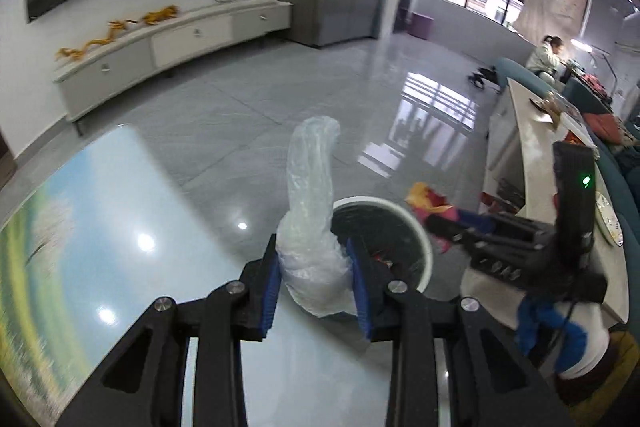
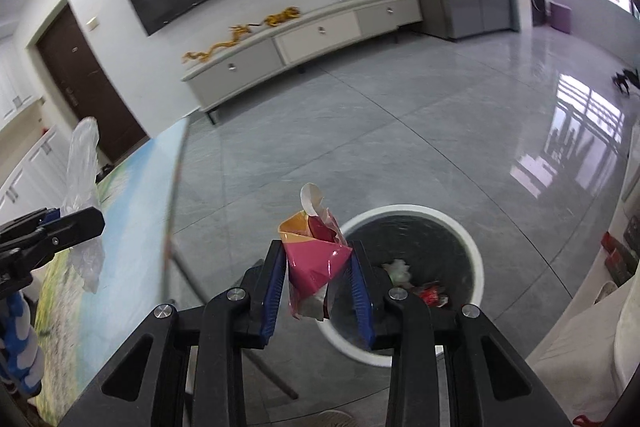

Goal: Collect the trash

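Trash is in both our grips: our left gripper [image 1: 314, 267] is clamped on one crumpled clear plastic bag [image 1: 310, 223] over the table [image 1: 120, 219] edge, and our right gripper [image 2: 320, 279] pinches one pink-and-orange wrapper [image 2: 316, 259] just beside the white-rimmed bin [image 2: 472, 251]. We judge the drop is next: carry each piece fully over the one bin's mouth before opening, since light plastic may drift. Two or more scraps [image 2: 430, 295] already lie inside.

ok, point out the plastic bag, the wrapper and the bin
plastic bag [image 1: 310, 187]: left wrist view, upright crumpled neck.
wrapper [image 2: 316, 259]: right wrist view, pink face.
bin [image 2: 476, 259]: right wrist view, white rim, right side.
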